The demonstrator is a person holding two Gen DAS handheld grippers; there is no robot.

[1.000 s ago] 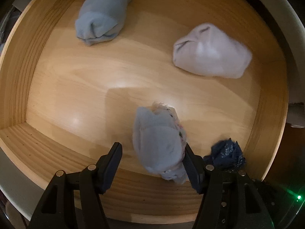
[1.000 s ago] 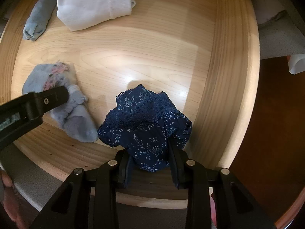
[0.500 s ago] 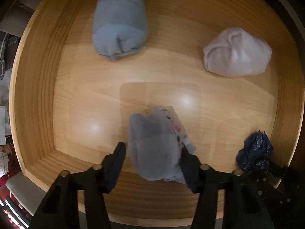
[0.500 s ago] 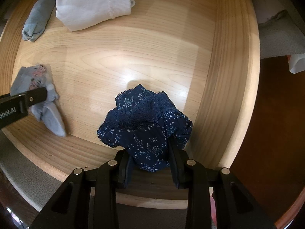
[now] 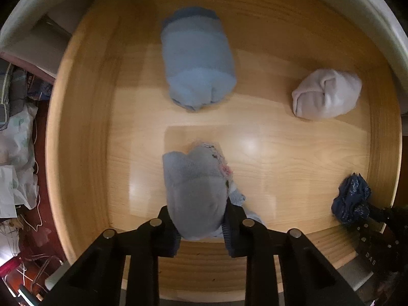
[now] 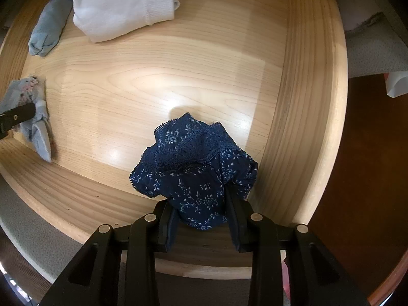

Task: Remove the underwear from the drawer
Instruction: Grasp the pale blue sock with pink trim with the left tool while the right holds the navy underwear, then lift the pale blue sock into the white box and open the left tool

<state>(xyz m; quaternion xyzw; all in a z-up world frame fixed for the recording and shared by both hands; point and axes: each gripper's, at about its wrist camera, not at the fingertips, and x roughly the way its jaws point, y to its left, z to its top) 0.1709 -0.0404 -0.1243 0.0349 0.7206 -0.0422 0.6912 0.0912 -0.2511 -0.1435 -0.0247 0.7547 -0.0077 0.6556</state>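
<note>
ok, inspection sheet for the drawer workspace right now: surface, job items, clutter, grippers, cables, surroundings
Surface: wooden drawer, pale floor with glare patches.
Job's things: navy floral underwear near the drawer's right wall; grey-blue bundle with floral trim toward its left side.
Clutter: rolled light-blue piece and folded white piece lying at the back of the drawer.
Grippers: left gripper shut on the grey-blue bundle; right gripper shut on the navy floral underwear.
Cables: thin white cords on the floor left of the drawer.
Surroundings: bags and loose items on the floor at left; dark reddish floor at right.
</note>
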